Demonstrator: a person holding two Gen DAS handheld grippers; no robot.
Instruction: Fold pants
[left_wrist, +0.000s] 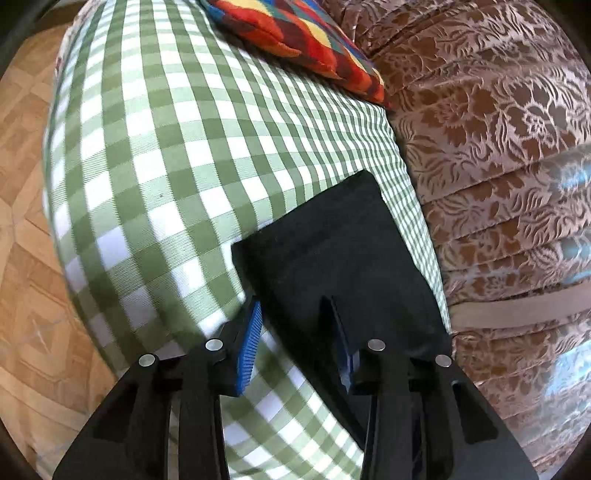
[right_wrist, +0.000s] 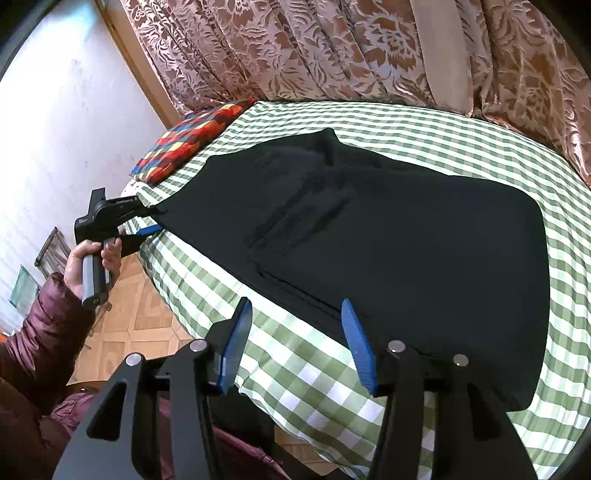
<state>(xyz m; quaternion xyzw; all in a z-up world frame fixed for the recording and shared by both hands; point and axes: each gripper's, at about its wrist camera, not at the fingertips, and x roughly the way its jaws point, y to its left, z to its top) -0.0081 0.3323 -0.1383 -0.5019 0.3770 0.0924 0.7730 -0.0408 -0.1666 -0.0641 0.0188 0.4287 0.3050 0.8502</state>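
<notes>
both tools (left_wrist: 295, 341) (right_wrist: 299, 343) at pants (right_wrist: 388, 236) edge

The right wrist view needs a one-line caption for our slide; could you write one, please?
Black pants spread flat on a green checked bed, open right gripper at their near edge, left gripper at the far end.

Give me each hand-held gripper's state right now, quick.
Left hand-held gripper: open, fingers astride the edge of the black fabric pants, not clamped.
Right hand-held gripper: open, holding nothing, at the pants' near edge.
</notes>
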